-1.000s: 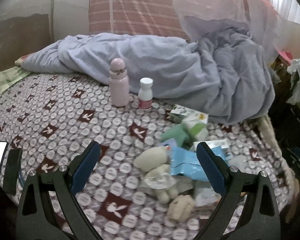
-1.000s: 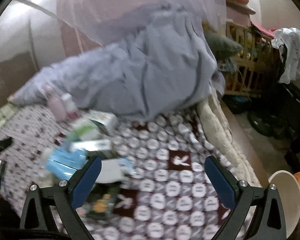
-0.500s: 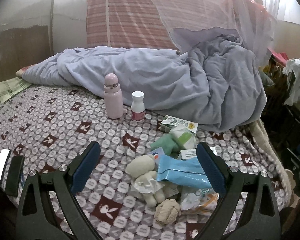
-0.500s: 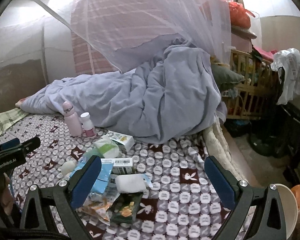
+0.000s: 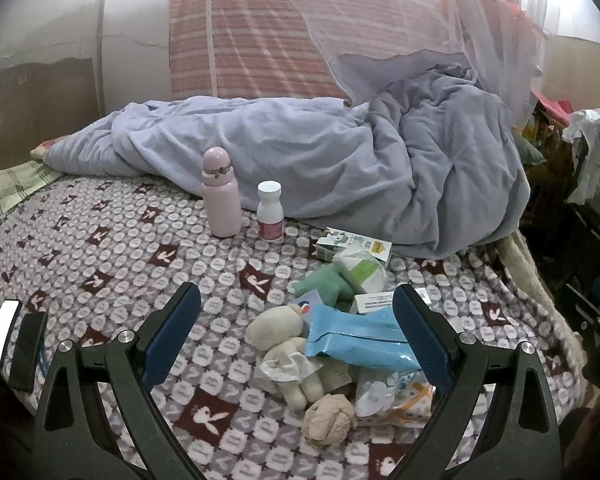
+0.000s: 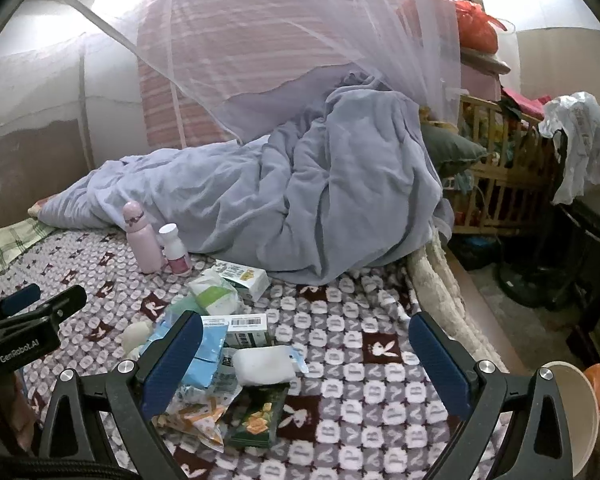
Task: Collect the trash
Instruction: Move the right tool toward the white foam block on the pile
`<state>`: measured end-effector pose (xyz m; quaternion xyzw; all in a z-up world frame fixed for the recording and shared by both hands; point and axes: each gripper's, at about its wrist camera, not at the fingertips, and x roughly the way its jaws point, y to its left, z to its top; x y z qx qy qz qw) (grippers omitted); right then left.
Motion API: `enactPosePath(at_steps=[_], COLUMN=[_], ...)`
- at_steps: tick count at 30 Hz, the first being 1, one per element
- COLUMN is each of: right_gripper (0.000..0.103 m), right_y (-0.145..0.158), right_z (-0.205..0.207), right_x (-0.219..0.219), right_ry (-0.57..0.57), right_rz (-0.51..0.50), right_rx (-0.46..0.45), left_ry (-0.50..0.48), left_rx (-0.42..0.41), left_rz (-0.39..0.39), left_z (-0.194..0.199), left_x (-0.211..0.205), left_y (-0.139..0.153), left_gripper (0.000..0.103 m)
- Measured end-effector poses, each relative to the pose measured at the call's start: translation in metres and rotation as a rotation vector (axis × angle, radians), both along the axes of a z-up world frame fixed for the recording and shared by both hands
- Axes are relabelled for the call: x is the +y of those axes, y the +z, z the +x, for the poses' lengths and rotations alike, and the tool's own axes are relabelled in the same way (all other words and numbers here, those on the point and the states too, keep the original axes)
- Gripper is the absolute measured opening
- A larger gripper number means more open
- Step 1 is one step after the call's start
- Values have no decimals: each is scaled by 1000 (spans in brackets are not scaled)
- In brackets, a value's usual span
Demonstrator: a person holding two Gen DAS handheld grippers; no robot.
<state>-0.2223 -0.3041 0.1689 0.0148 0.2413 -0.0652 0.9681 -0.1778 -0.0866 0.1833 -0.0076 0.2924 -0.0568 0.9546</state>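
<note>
A heap of trash lies on the patterned bed cover (image 5: pixel 100 248): a blue wrapper (image 5: pixel 356 340) (image 6: pixel 204 356), a crumpled paper ball (image 5: pixel 328 420), a white box (image 5: pixel 352 244) (image 6: pixel 242 276), a snack bag (image 6: pixel 258 420) and a white pad (image 6: pixel 264 364). A cream plush toy (image 5: pixel 284 344) lies among it. My left gripper (image 5: pixel 296 336) is open and empty above the heap. My right gripper (image 6: pixel 306 364) is open and empty above the heap's right side. The left gripper also shows in the right wrist view (image 6: pixel 28 312).
A pink bottle (image 5: pixel 220 196) and a small white bottle (image 5: pixel 270 212) stand by a lilac duvet (image 5: pixel 340 160). A phone (image 5: pixel 4 336) lies at the left edge. A white bin (image 6: pixel 576 412) stands on the floor at right, beside a wooden crib (image 6: pixel 496 184).
Both grippers have pulled back and steadied. The trash heap now sits lower and more central between the fingers. Both stay open.
</note>
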Motion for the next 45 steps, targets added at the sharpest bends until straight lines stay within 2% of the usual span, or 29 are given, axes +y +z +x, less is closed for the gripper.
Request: enactPosePath(at_steps=[23,45], right_gripper=[102,102], right_y=[-4,2], right_z=[4,-2], right_x=[5,0], right_ry=[38,12], right_rz=[14,-13], right_rx=[27,-6], left_ry=[-12,-22], left_rx=[-11,10], left_rz=[3,1], left_z=[-2,-5], left_x=[-6,-11], left_y=[4,-5], left_gripper=[97,97])
